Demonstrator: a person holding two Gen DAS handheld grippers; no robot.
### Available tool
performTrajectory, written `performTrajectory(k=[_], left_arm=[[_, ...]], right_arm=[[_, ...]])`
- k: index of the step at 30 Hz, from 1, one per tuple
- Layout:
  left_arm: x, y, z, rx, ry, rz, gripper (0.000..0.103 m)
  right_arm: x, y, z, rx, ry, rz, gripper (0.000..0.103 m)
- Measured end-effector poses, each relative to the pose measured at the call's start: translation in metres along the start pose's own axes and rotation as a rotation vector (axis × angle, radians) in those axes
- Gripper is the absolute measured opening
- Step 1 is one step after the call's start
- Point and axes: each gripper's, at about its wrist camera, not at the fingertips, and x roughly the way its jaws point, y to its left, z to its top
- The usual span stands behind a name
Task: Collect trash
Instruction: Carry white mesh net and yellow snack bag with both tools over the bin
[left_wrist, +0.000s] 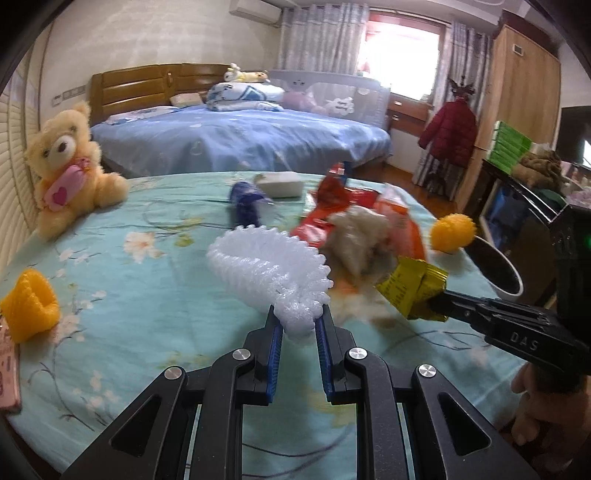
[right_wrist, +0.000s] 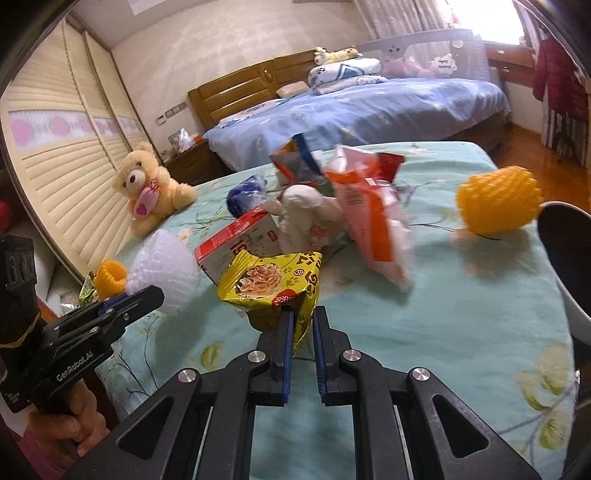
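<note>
**Both grippers hold trash over the bed**

The left gripper (left_wrist: 298, 325) has its jaws pinched on the near end of a white foam net (left_wrist: 269, 269), which sticks out ahead of the blue pads and sits just above the green floral bedspread (left_wrist: 129, 280). In the right wrist view the same net (right_wrist: 166, 273) shows as a white puff at the tip of the left gripper (right_wrist: 147, 295), near left.

The right gripper (right_wrist: 303, 325) has its jaws narrow, clamped on the lower corner of a yellow wrapper (right_wrist: 273, 284); the wrapper stands crumpled above the fingers. In the left wrist view that wrapper (left_wrist: 413, 291) hangs from the right gripper (left_wrist: 439, 304) at the right, near a dark bin (left_wrist: 495, 266) with a white rim.

The rest of the trash lies in a loose heap farther up the bed: a red box (right_wrist: 236, 243), a white wad (right_wrist: 310, 218), an orange-and-white bag (right_wrist: 373, 221) that is blurred, and a blue wrapper (right_wrist: 245, 194) beyond. A yellow foam net (right_wrist: 498, 201) sits at the right, just beside the bin (right_wrist: 569, 258). A second yellow net (left_wrist: 31, 302) lies at the near left edge.

A teddy bear (left_wrist: 68, 166) sits at the far left against the slatted doors. A blue bed (left_wrist: 240, 140) stands beyond.
</note>
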Motion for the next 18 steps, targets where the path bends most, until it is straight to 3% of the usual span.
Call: performTrajectory(k=[18], left_arm=[[0.005,-0.081,0.009,0.160,0.027,-0.149,0.017]], right_arm=[[-0.055,-0.078,-0.012,0.146,-0.076,-0.105,0.010]])
